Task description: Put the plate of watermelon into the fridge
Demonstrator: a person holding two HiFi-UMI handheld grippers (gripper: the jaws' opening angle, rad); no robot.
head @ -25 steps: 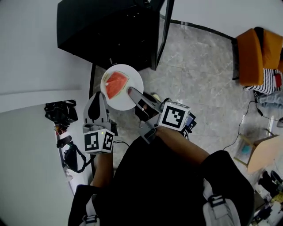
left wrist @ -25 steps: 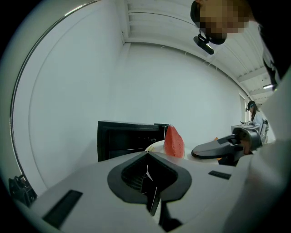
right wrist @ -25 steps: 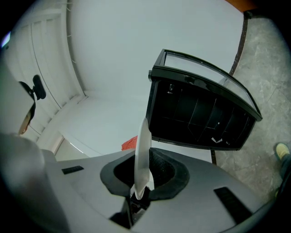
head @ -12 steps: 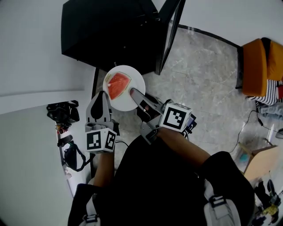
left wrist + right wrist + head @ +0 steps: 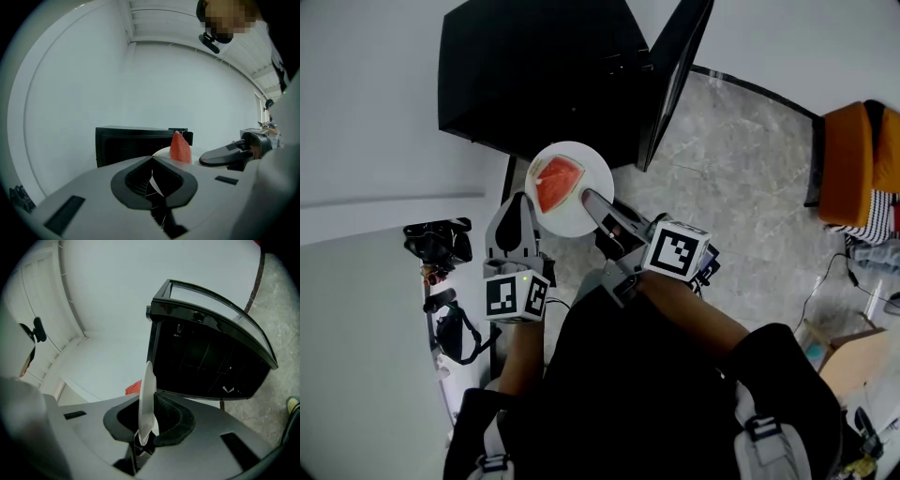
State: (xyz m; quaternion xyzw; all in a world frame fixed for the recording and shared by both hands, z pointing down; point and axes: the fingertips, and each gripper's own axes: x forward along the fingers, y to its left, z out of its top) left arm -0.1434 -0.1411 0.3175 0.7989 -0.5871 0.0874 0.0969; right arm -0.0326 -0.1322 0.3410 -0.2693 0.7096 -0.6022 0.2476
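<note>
A white plate [image 5: 574,221] carries a red wedge of watermelon [image 5: 558,184] and hangs just in front of the black fridge [image 5: 542,77], whose door [image 5: 675,67] stands open. My right gripper [image 5: 590,200] is shut on the plate's near right rim; in the right gripper view the plate [image 5: 148,394] stands edge-on between the pads of the right gripper [image 5: 149,405], with the fridge's dark inside [image 5: 206,357] ahead. My left gripper [image 5: 523,201] is shut on the left rim. From the left gripper [image 5: 152,159] I see the watermelon [image 5: 180,147] and the fridge [image 5: 124,143] beyond.
An orange chair [image 5: 855,159] stands at the far right on the stone floor. A cardboard box [image 5: 836,349] and cables lie at the lower right. Black camera gear [image 5: 439,242] sits by the white wall at the left.
Both grippers have carried the plate with the watermelon closer to the open fridge. Their hold on the rim is unchanged.
</note>
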